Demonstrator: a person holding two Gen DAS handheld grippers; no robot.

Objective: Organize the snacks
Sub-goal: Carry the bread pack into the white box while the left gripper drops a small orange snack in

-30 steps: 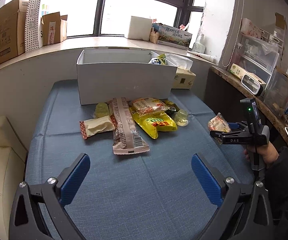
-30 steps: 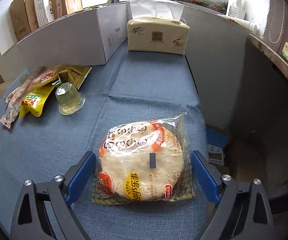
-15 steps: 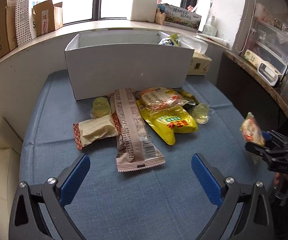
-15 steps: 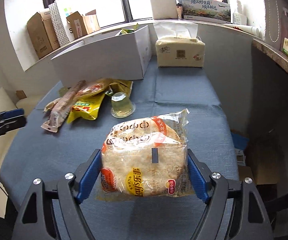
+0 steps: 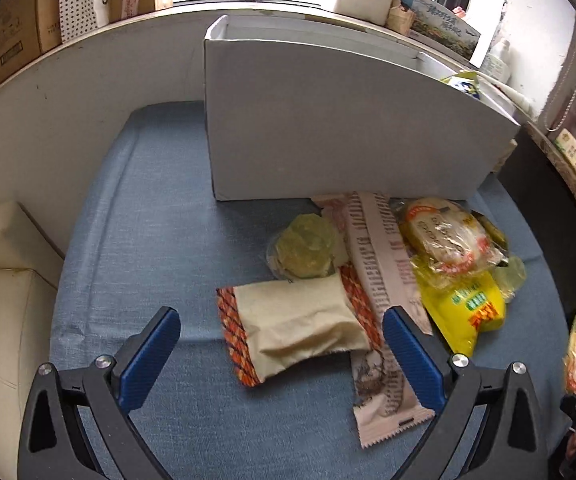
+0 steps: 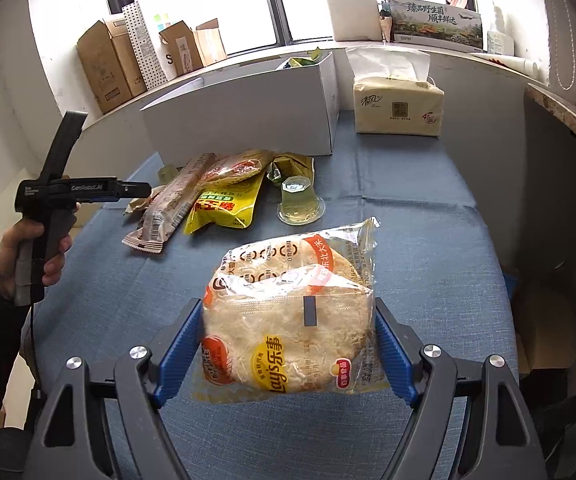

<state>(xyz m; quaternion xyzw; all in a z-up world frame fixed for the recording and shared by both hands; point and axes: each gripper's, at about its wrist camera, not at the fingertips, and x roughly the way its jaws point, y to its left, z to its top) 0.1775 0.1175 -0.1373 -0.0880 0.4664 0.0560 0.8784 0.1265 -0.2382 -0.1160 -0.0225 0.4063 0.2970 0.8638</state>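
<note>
My right gripper [image 6: 286,354] is shut on a Lay's rice cracker pack [image 6: 288,320] and holds it above the blue cloth; the pack also shows edge-on in the left wrist view [image 5: 575,354]. My left gripper [image 5: 280,354] is open, its fingers on either side of a beige snack pack with orange ends [image 5: 295,326]. Behind it lie a long brown-printed bar [image 5: 379,280], a green cake [image 5: 307,248], a yellow pouch [image 5: 467,308], another rice cracker pack [image 5: 443,236] and a jelly cup [image 6: 299,200]. A white box [image 5: 347,132] stands at the back.
A tissue pack [image 6: 397,104] stands right of the white box. The blue-covered table [image 5: 148,240] is walled on the left and back. Cardboard boxes [image 6: 106,64] line the windowsill. A cream seat [image 5: 4,300] sits left, a dark counter [image 6: 559,112] right.
My left gripper moved forward and left, down over the beige pack. My right gripper closed on the rice cracker pack and lifted it off the cloth.
</note>
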